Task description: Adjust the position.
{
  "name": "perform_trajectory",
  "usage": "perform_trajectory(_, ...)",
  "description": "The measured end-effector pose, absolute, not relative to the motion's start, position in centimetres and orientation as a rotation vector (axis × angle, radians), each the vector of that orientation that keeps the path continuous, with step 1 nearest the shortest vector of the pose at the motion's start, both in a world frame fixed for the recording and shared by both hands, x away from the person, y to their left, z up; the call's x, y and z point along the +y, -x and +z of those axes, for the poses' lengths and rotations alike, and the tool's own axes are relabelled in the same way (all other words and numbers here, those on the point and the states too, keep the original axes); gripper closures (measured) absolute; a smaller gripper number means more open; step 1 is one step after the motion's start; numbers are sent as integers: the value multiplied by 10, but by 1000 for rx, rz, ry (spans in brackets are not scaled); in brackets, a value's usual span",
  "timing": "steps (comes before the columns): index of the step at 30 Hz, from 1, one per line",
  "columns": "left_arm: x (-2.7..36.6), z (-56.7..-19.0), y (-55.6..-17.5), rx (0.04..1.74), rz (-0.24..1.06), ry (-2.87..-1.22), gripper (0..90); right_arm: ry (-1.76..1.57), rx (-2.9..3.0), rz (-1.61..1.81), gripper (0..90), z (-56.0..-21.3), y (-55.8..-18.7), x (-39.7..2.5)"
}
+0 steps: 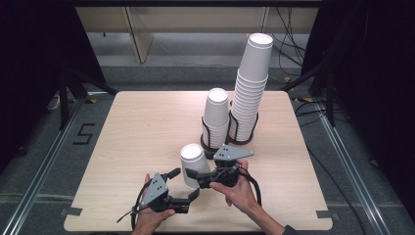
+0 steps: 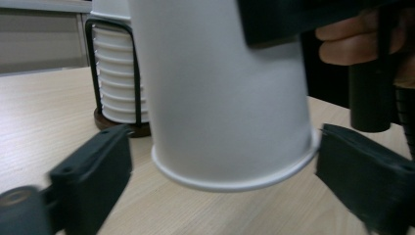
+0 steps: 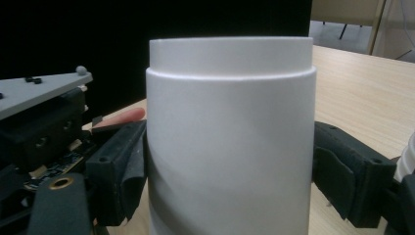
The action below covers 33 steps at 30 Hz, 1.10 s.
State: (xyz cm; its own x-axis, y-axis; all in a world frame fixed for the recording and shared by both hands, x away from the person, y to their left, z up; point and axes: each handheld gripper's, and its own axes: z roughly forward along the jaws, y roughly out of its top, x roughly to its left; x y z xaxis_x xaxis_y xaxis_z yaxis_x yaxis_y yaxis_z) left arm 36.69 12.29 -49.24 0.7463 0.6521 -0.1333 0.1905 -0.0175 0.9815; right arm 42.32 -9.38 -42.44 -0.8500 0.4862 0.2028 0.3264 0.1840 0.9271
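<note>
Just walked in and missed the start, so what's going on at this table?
A person works with a handheld gripper in each hand. The right gripper has its jaws on either side of an upside-down white paper cup near the front of the wooden table. The left gripper sits open around the cup's rim. Behind stand a short stack of white cups and a tall stack of white cups, each in a black wire holder.

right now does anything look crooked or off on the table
The tall cup stack in the right holder leans right near its top. The loose cup is upside down and tilted, lifted off the table between the right gripper fingers. Nothing looks spilled or dented.
</note>
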Motion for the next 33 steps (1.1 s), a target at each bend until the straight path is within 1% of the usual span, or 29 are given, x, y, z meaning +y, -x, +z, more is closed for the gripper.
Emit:
perform_trajectory(1,123,-492,-367,700,419,-1578,125,-801,2306,1755,204,-425,-423,-94)
perform_trajectory(5,122,-492,-366,703,404,-1573,134,-796,2298,1771,205,-425,-423,-94)
perform_trajectory(7,122,-491,-367,699,409,-1573,121,-789,2290,1779,205,-425,-423,-94)
perform_trajectory(8,122,-492,-368,690,399,-1549,105,-782,2289,1787,205,-425,-422,-93)
perform_trajectory(11,122,-491,-368,729,394,-1564,44,-786,2303,1826,205,-426,-419,-89)
perform_trajectory(16,123,-491,-368,727,401,-1561,0,-756,2302,1860,205,-426,-415,-85)
perform_trajectory(23,124,-491,-368,740,416,-1543,0,-766,2304,1887,205,-428,-414,-83)
perform_trajectory(24,124,-491,-369,723,420,-1530,37,-769,2319,1890,205,-428,-413,-83)
perform_trajectory(29,127,-488,-368,703,468,-1602,76,-776,2332,1893,192,-428,-414,-84)
perform_trajectory(33,128,-486,-370,671,492,-1626,99,-793,2362,1872,178,-427,-418,-88)
